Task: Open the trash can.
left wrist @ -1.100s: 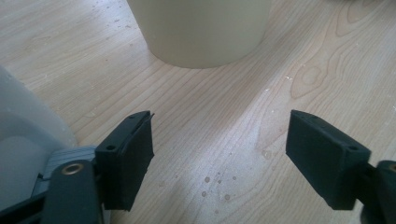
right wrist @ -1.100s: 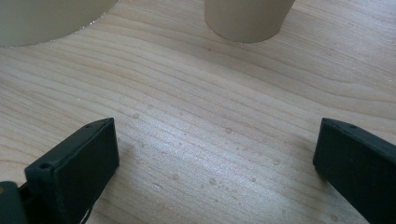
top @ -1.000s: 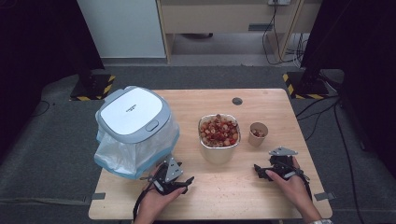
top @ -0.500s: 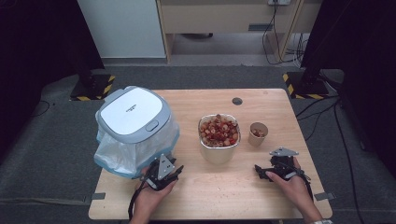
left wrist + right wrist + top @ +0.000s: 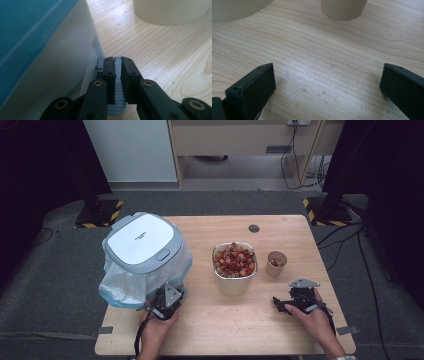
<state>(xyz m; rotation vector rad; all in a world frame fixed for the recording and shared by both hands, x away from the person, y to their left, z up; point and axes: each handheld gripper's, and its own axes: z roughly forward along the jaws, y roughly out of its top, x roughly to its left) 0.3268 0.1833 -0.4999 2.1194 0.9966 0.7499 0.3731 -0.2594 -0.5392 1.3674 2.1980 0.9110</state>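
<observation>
My left tool (image 5: 117,62), jaws just closing almost shut on the ribbed pedal (image 5: 117,100) at the bin (image 5: 142,245) foot, sits nearest; right tool (image 5: 327,82) gapes empty.

Bowl of red-and-tan pieces (image 5: 234,261) — small paper cup (image 5: 276,263) beside it.

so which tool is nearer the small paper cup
Right. The right tool rests on the table just in front of the small paper cup, jaws wide open. The left tool is far across, at the foot of the lidded bin.
</observation>
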